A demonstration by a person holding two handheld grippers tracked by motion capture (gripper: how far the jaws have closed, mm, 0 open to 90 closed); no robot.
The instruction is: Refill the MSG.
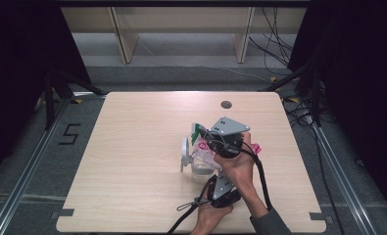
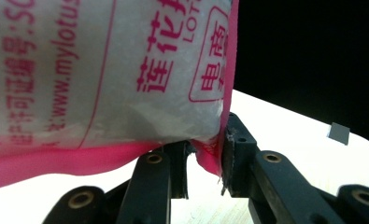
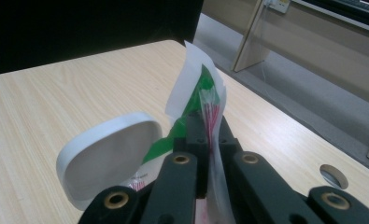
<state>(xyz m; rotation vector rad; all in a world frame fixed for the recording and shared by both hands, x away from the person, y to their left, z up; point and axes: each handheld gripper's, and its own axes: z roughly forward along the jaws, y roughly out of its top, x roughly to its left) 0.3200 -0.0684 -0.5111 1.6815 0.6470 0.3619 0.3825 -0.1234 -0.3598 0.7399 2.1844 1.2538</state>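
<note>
A clear plastic bag with pink print and white grains hangs tilted over a clear tub near the table's middle. The tub's white lid stands up on its left side. My right gripper is shut on the bag's top edge, where a green and white flap sticks up between the jaws. From below, my left gripper reaches up to the bag. Its jaws are shut on the pink bottom corner. The white lid sits just left of the right jaws.
The light wooden table has a round cable hole near its far edge. The cable hole also lies to the right of the right jaws. Black cables trail from both grippers toward the front edge. Shelf legs and floor cables lie beyond the table.
</note>
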